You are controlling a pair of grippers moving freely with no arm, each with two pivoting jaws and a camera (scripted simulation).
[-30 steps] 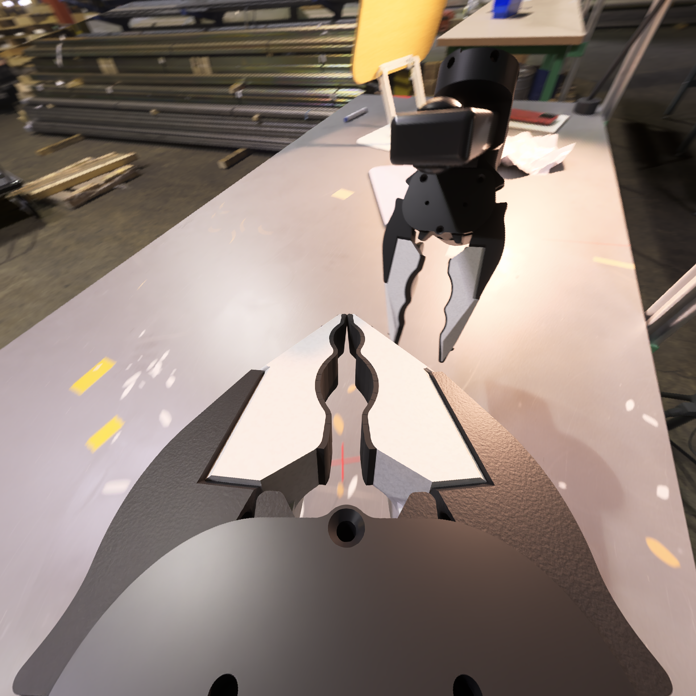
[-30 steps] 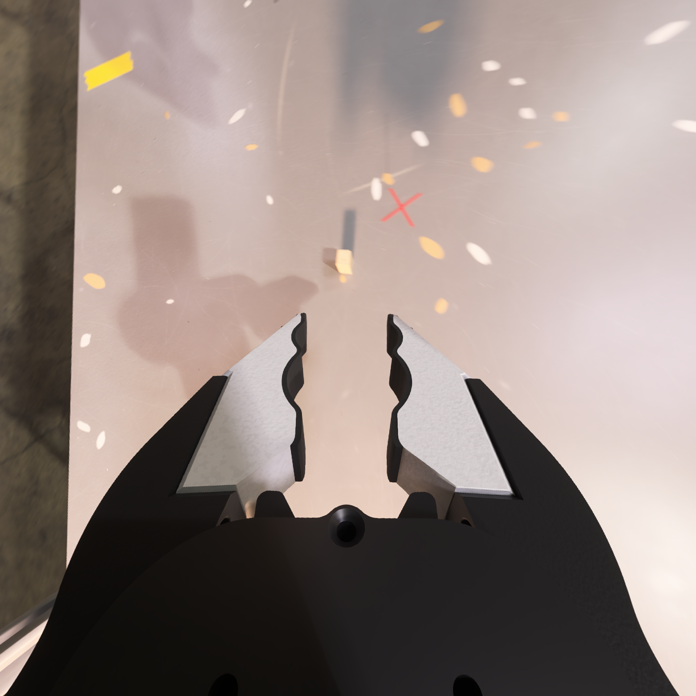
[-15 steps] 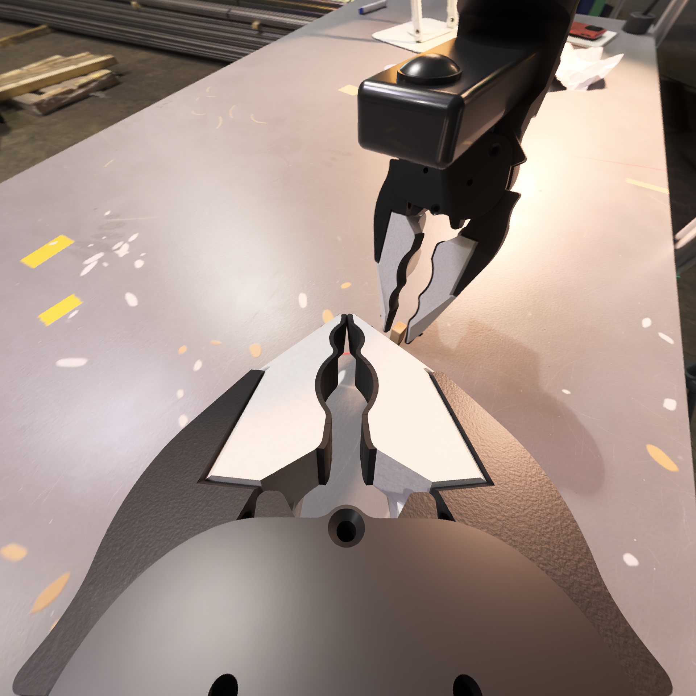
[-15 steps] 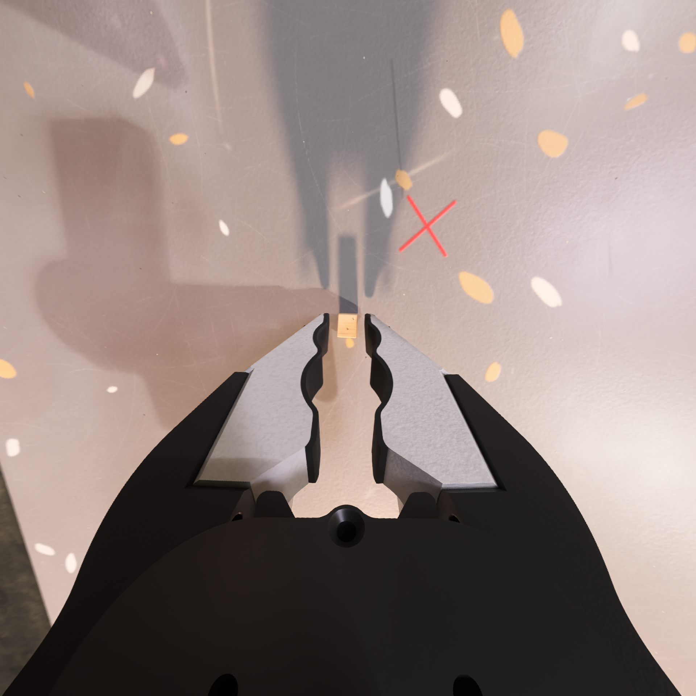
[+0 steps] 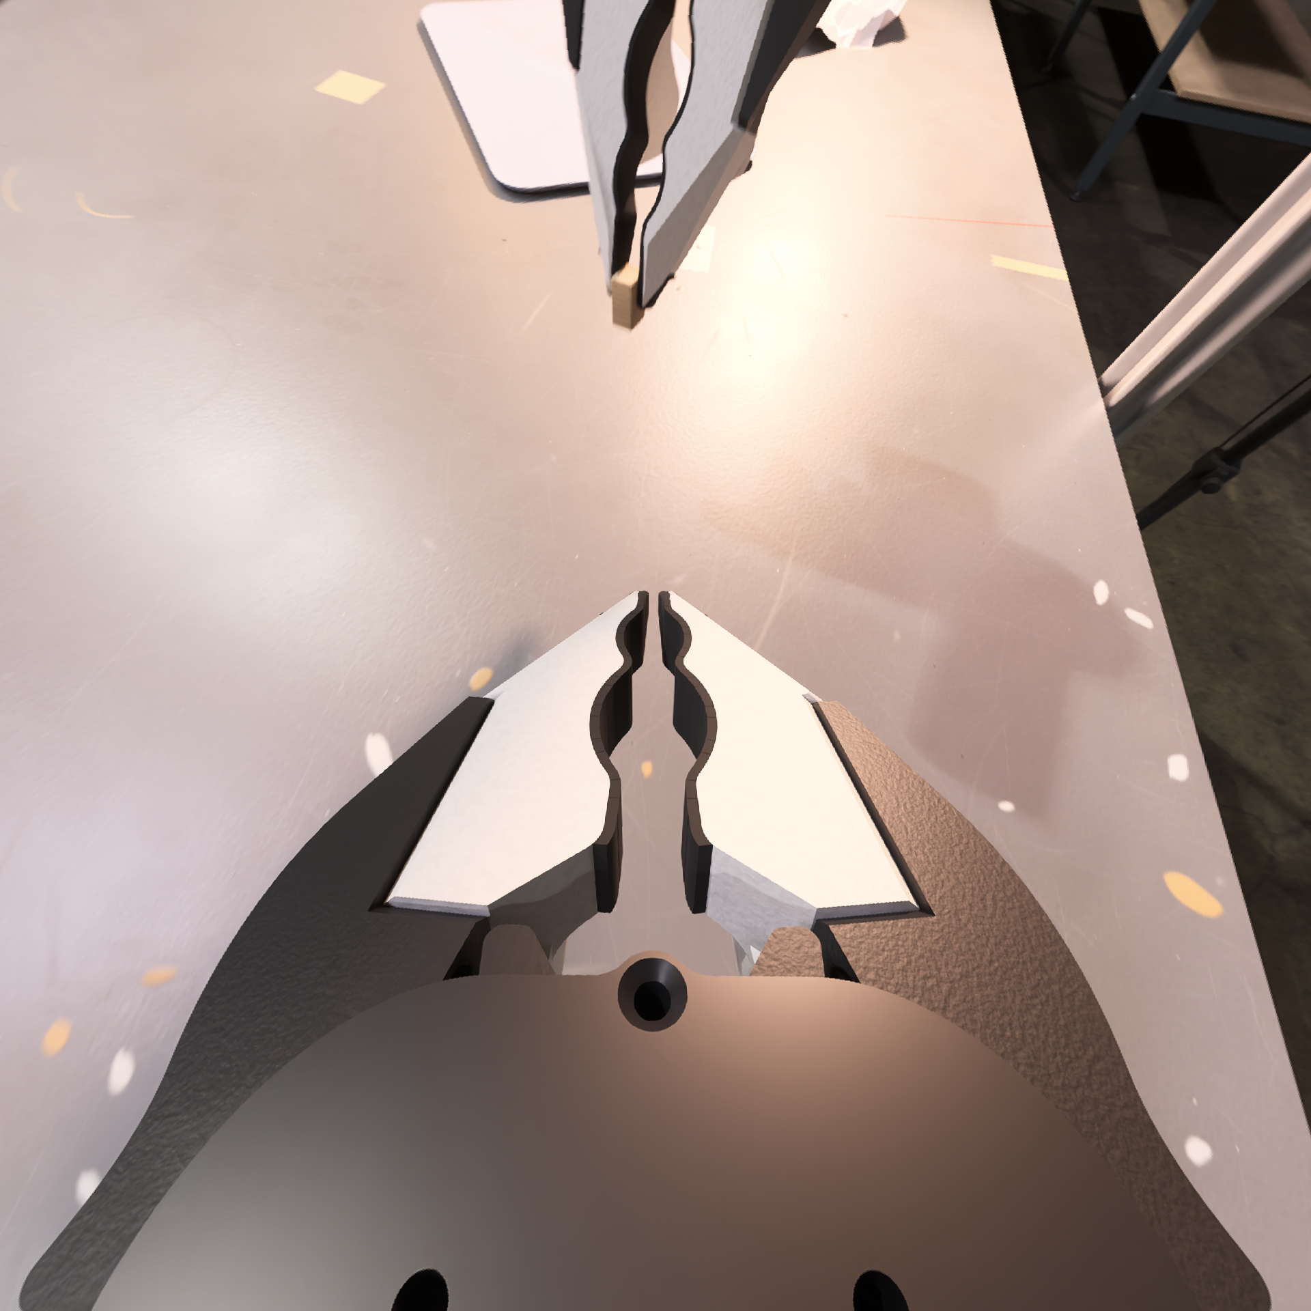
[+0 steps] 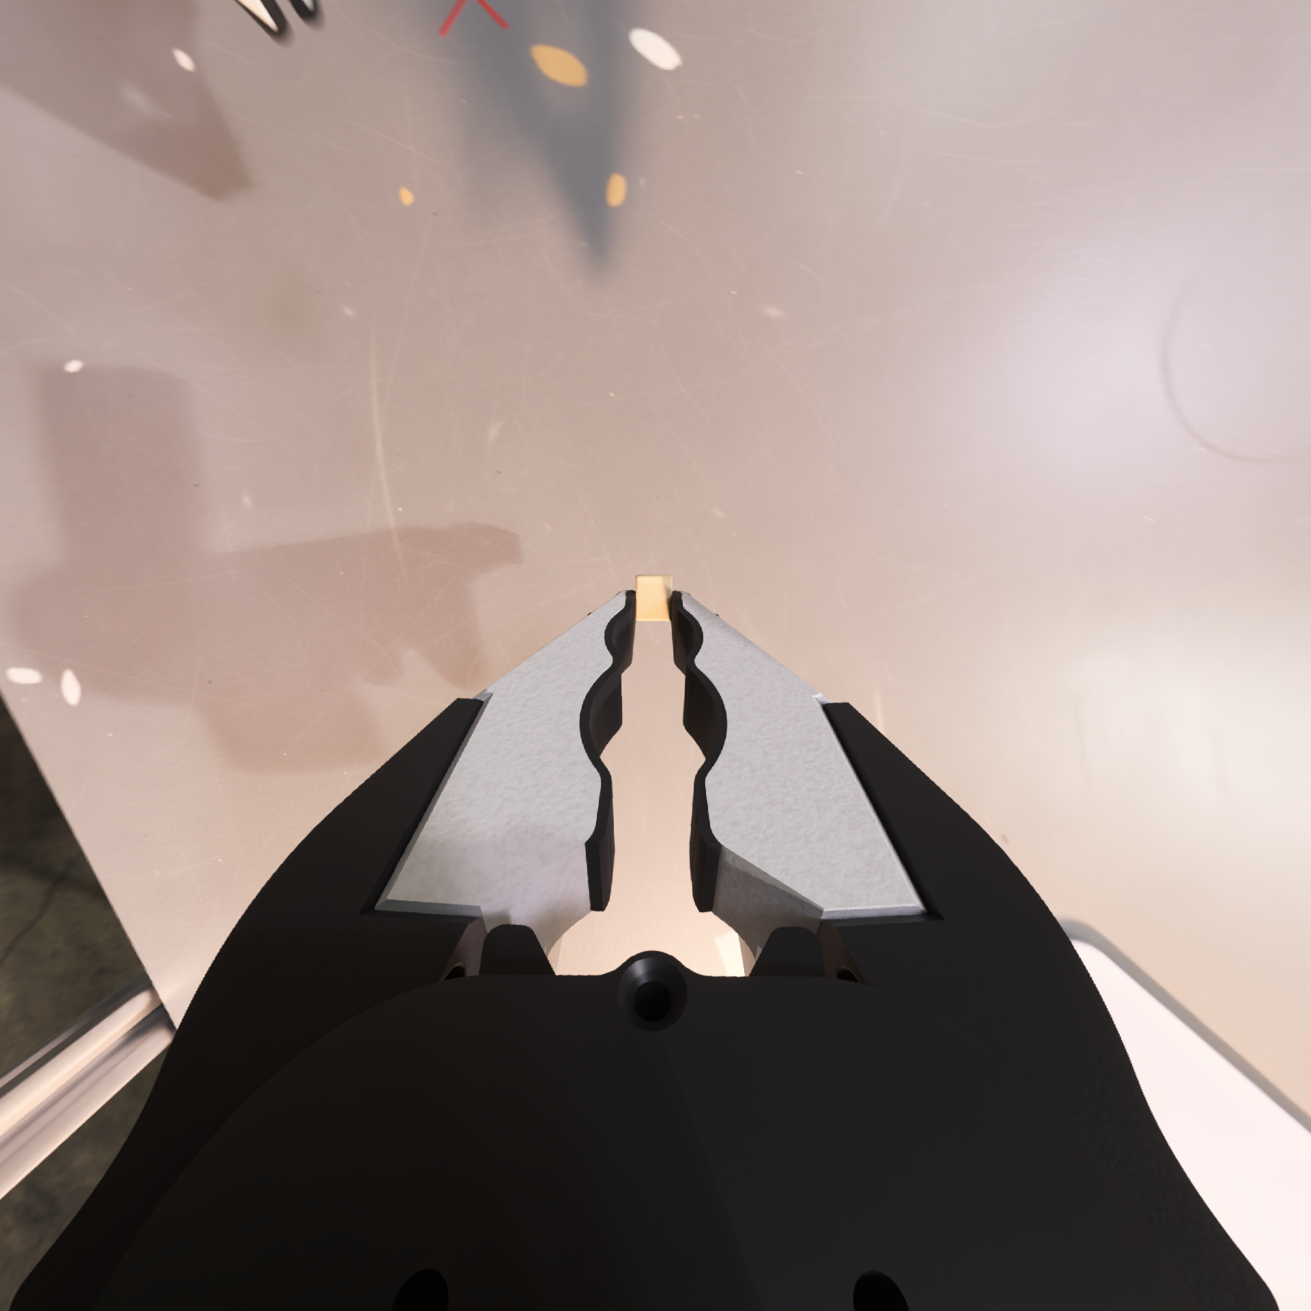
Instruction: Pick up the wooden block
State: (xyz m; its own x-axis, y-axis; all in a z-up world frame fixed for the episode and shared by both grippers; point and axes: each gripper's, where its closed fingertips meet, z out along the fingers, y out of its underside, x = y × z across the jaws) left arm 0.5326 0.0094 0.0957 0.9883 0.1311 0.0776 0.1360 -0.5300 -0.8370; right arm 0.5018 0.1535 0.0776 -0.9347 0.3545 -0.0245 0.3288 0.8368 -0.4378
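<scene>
The small wooden block (image 6: 653, 600) is pinched between the tips of my right gripper (image 6: 653, 604), which is shut on it and holds it above the grey table (image 6: 922, 355). In the left wrist view the same block (image 5: 625, 296) hangs at the tips of the right gripper (image 5: 630, 280), clear of the table (image 5: 284, 426). My left gripper (image 5: 653, 597) is shut and empty, low over the table, nearer than the block.
A white flat board (image 5: 511, 106) lies on the table behind the right gripper; its corner shows in the right wrist view (image 6: 1206, 1050). Crumpled white paper (image 5: 862, 21) lies at the far right. The table edge (image 5: 1107, 454) runs along the right, with metal legs (image 5: 1206, 284) beyond.
My right gripper has closed on the wooden block and lifted it off the table. The left gripper has stayed shut and now sits farther back from the block.
</scene>
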